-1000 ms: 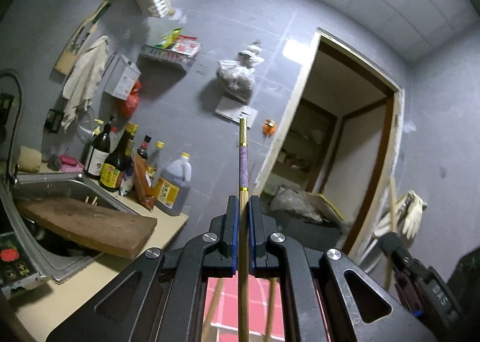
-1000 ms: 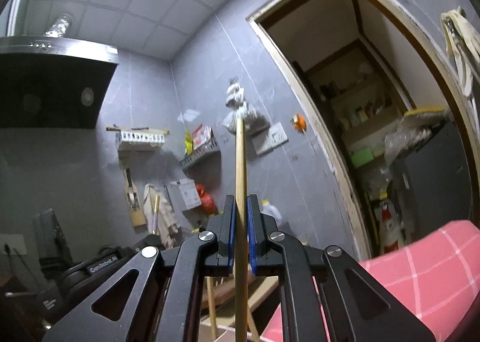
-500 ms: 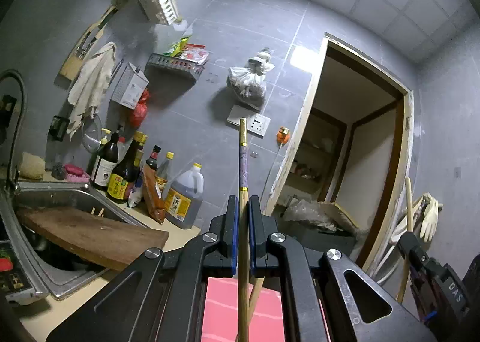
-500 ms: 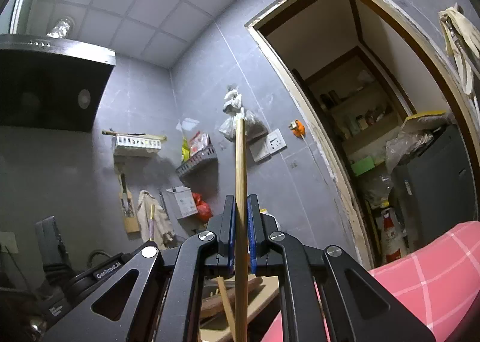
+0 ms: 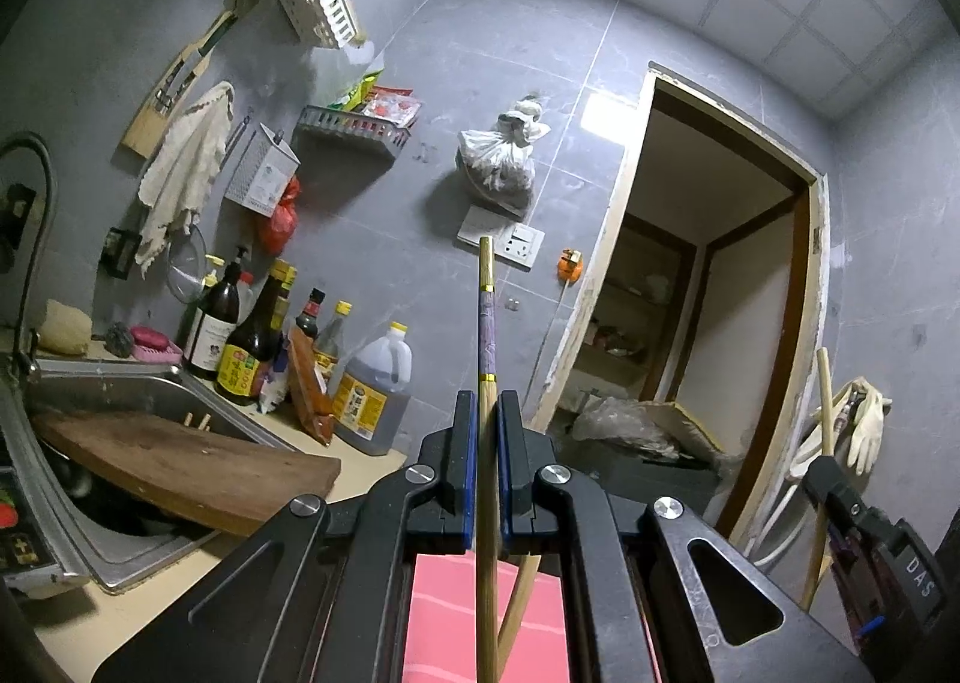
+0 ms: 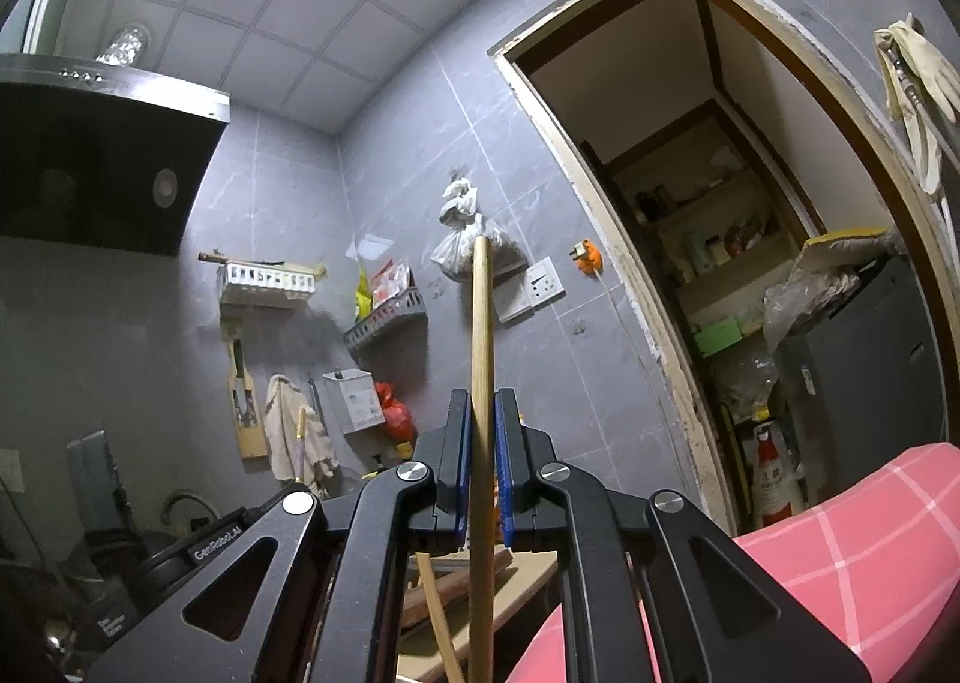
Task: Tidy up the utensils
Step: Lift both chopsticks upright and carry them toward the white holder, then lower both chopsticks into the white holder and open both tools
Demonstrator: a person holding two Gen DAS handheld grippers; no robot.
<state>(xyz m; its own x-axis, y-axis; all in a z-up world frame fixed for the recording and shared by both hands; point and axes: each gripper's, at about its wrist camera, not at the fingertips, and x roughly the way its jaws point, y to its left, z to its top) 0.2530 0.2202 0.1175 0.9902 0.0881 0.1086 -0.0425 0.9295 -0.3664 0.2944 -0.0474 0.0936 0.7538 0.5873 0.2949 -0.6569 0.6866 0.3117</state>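
While each tool pinches one chopstick upright at frame centre, left tool on the banded chopstick, right tool on the plain chopstick, both should keep firm, level grips.

Each fisheye sits close behind its own hand-held gripper, looking forward and slightly upward along the fingers. Both face the same grey tiled wall: the hanging plastic bag and the open doorway appear in both views.
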